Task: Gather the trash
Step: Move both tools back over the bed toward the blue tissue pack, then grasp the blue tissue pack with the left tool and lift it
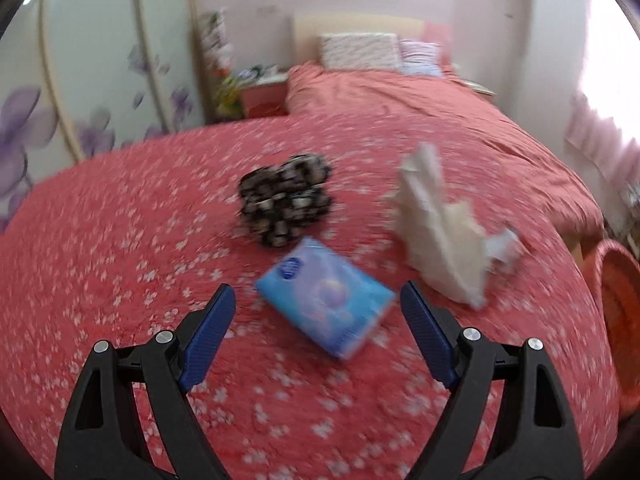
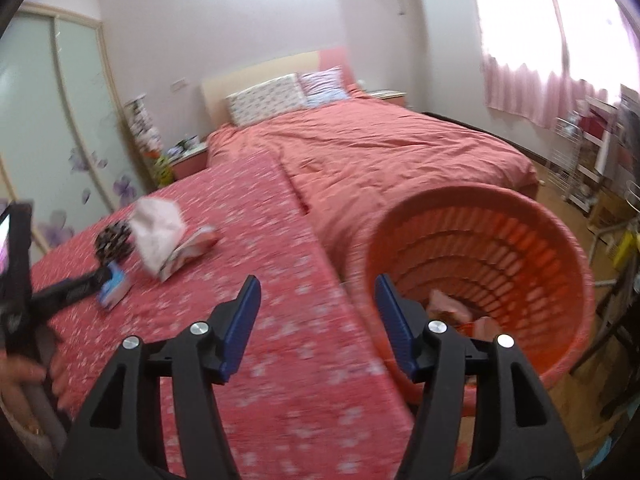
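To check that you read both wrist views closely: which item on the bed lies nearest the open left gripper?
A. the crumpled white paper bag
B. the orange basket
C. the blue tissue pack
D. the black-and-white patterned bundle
C. In the left wrist view the blue tissue pack lies just ahead of the open left gripper, between its fingertips' line, while the white paper bag and the patterned bundle lie farther off.

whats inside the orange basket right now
The orange basket holds a few pinkish crumpled pieces at the bottom. The right gripper covers part of the floor, so more may be hidden.
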A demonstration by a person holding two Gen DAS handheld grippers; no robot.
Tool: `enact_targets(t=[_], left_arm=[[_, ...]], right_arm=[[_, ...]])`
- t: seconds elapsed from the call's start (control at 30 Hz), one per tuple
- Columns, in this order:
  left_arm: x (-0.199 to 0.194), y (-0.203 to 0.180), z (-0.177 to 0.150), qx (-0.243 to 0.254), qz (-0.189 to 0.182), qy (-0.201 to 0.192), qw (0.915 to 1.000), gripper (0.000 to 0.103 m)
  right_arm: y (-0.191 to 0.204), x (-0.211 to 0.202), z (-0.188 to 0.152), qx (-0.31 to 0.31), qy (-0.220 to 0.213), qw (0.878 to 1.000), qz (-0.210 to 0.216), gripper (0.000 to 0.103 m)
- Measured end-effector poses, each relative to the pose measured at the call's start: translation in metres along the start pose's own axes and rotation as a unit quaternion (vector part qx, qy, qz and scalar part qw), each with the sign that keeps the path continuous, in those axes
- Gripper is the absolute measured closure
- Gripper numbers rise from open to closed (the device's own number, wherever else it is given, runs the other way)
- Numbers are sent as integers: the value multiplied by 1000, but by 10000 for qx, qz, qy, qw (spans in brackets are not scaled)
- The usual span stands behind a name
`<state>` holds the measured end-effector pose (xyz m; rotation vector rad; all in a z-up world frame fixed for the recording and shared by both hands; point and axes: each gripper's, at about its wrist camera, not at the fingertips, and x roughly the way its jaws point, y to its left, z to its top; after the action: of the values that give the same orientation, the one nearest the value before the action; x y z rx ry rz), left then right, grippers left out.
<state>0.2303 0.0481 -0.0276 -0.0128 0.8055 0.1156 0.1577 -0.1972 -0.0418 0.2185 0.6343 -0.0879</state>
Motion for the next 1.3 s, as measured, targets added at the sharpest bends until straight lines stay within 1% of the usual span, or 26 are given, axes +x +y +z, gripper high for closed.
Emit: enact_targets(t=[0.07,0.13,0.17,0.27,0.33,0.4,0.43,0.47,0.53,0.7,0.9,1.07,1.2,1.3], left_arm=[[12,3,4,-121,20,184,9998,20],[24,1,7,-176,156,343,9991,20],[27,0,7,-196,167,397,9989,19],[28,-3,8,-234,165,414,9987,18],[28,-4,7,-307,43,492,9983,18],[30,-4,5,-449,-296,605,9967,18],[31,-5,5,-447,-319,636,9965,19],[33,-8,4,-426,-288,658,9965,24],[33,-9,1,-388,-296,563,9972,25],[24,-2,-5,-335,-519,396,9973,32],[9,20,-13,-271,-613,236,9975,32],[-5,36,-15,-128,-510,19,9986,32],[-16,60,-16,-140,-400,-135,9990,32],[-19,74,-16,-225,-347,-178,9990,32]], right_arm=[[11,3,-2,-140,42,9999,41,44],[18,4,-3,-240,72,9997,65,45],[19,5,-3,-265,81,9996,79,45],[20,8,-3,-271,106,9995,78,44],[20,9,-4,-250,133,9996,74,44],[20,11,-4,-250,160,9995,65,44],[20,11,-5,-253,166,9995,64,44],[21,12,-5,-259,173,9995,65,44],[23,12,-4,-277,172,9994,65,44],[27,11,-2,-349,154,9992,75,44],[36,12,2,-400,131,9990,171,44],[52,18,9,-455,154,9984,311,44],[72,28,14,-488,223,9973,495,45],[87,36,18,-513,289,9962,640,50]])
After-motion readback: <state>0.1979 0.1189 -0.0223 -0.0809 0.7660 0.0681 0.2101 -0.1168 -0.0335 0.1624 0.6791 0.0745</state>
